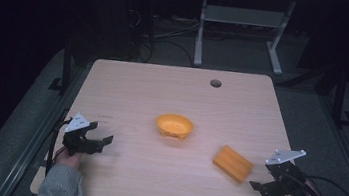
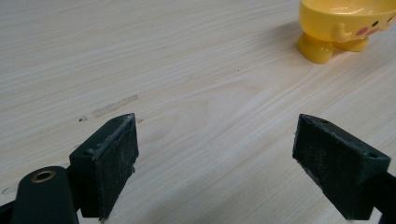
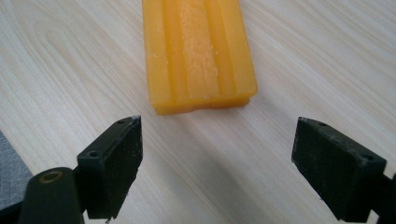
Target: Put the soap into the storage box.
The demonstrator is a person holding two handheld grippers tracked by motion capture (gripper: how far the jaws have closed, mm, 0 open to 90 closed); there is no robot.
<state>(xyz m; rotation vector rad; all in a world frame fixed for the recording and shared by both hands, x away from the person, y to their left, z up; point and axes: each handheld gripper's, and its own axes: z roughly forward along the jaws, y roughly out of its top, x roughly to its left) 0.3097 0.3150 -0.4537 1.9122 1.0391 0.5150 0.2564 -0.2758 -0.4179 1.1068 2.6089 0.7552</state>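
Note:
A small yellow bowl (image 1: 174, 126) on stubby feet stands at the middle of the light wooden table (image 1: 163, 91). The same bowl (image 2: 343, 25) sits at the top right of the left gripper view. An orange ridged block (image 1: 233, 163) lies flat to the bowl's right, nearer the front edge. My left gripper (image 1: 104, 141) rests open at the front left, pointing right toward the bowl, with nothing between its jaws (image 2: 217, 161). My right gripper (image 1: 256, 186) is open at the front right, just short of the block (image 3: 198, 51), which lies beyond its jaws (image 3: 217, 161).
A round cable hole (image 1: 215, 83) pierces the table near its back edge. White table legs (image 1: 241, 30) and cables lie on the dark floor behind. The table's front right corner edge shows at the bottom left of the right gripper view.

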